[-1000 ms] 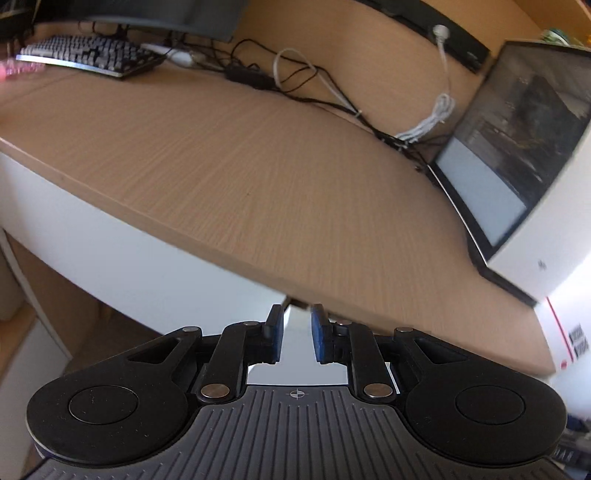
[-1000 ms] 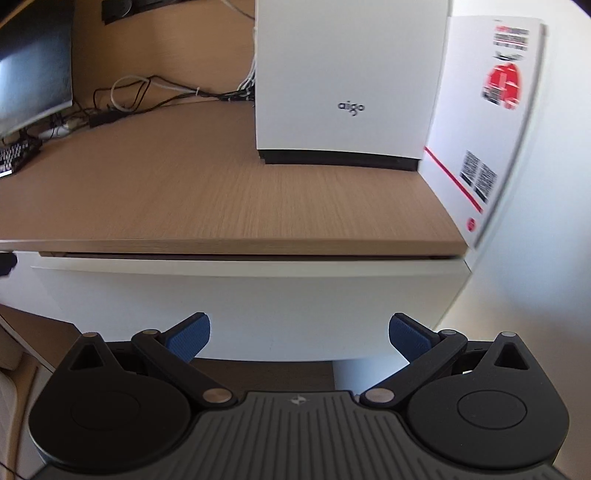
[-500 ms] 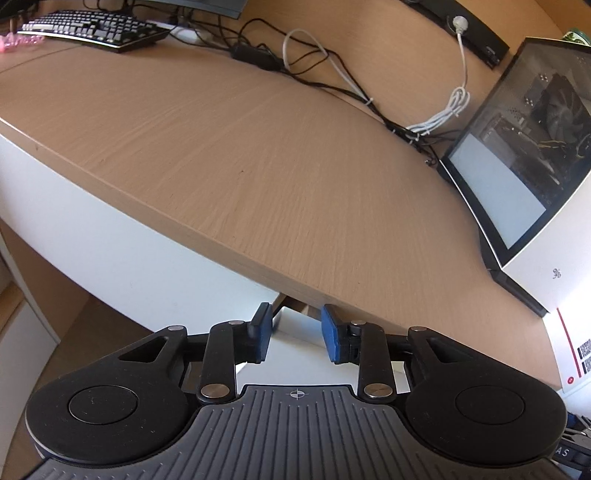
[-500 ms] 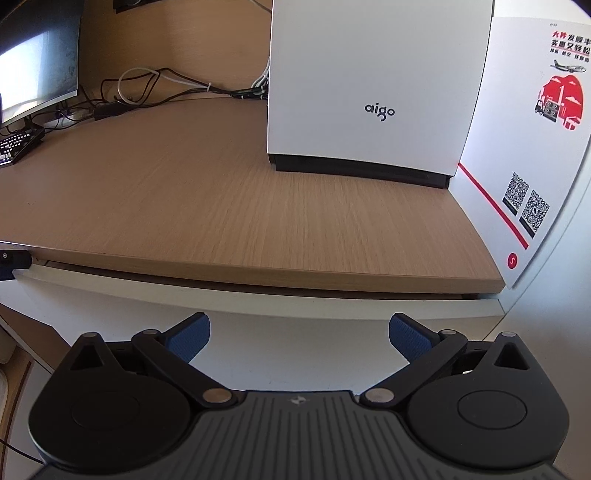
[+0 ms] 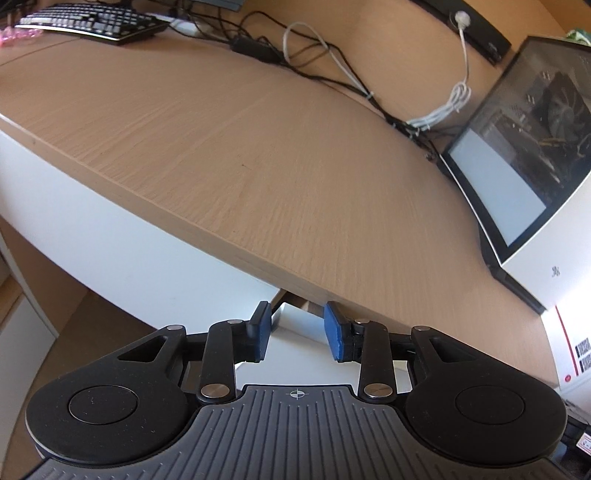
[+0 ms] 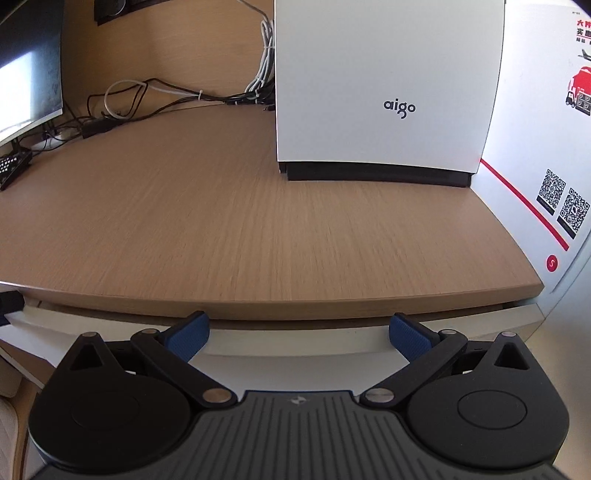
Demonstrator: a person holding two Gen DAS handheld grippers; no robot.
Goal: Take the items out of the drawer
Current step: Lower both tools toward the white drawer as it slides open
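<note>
A white drawer (image 6: 295,345) sits under the front edge of the wooden desk (image 6: 258,229), pulled out by a narrow gap; its inside is hidden. My right gripper (image 6: 298,326) hangs wide open just in front of the drawer's top edge, with nothing between its blue pads (image 6: 186,336). In the left wrist view the drawer's white corner (image 5: 295,332) shows between the jaws of my left gripper (image 5: 297,317), below the desk (image 5: 258,147). Those jaws are opening and the pads (image 5: 261,332) do not press on it.
A white computer case (image 6: 384,85) stands at the desk's back right, its glass side (image 5: 517,155) facing left. A white carton with red print (image 6: 546,147) leans beside it. Cables (image 5: 332,62), a keyboard (image 5: 92,20) and a monitor (image 6: 29,70) lie further back.
The left gripper's jaws have spread from nearly shut to about half open. The right gripper has moved in towards the desk edge, so the computer case looks larger.
</note>
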